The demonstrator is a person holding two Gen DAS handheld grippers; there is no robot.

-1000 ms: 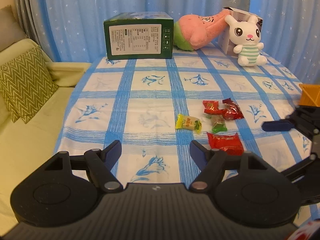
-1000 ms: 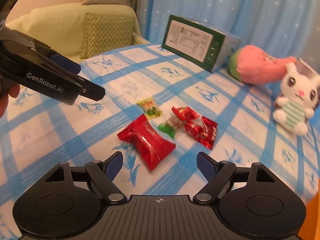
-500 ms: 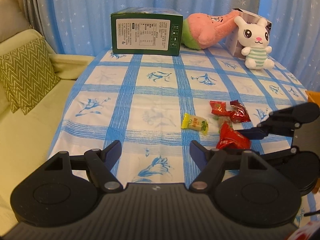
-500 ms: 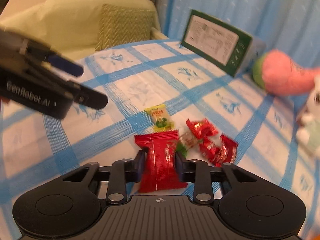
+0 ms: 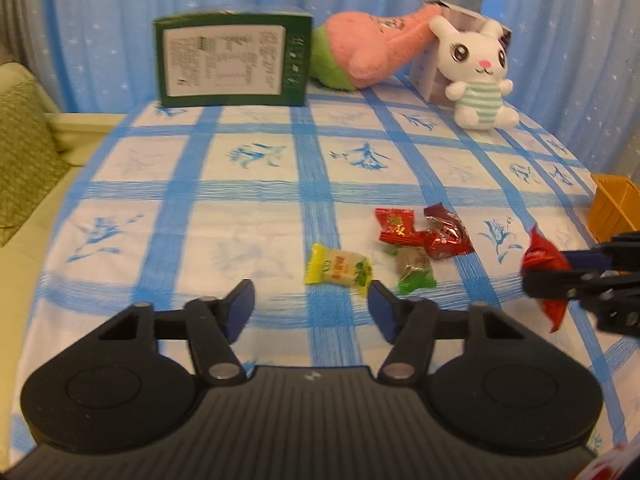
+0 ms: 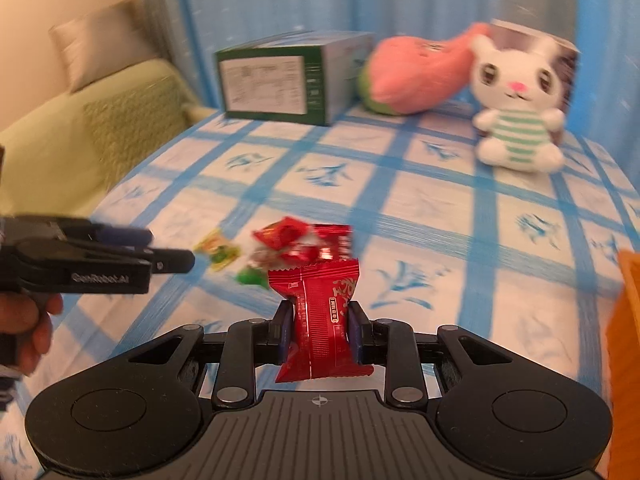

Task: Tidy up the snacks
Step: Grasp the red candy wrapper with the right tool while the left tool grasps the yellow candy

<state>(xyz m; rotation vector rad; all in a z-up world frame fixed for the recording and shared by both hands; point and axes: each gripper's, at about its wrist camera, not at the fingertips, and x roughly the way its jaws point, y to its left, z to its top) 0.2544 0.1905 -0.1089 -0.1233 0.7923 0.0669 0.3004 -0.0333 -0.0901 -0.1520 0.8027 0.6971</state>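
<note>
Red packet (image 6: 318, 316) sat clamped in my right gripper (image 6: 320, 330); my left gripper (image 5: 310, 306) was closing on nothing, yellow candy (image 5: 338, 269) just ahead.

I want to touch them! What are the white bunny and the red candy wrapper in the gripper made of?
White bunny: looks like soft plush fabric, fuzzy and matte, with stitched-looking stripes.
Red candy wrapper: looks like thin plastic or foil film, glossy, with a crimped zigzag edge; the right gripper pinches it.
</note>
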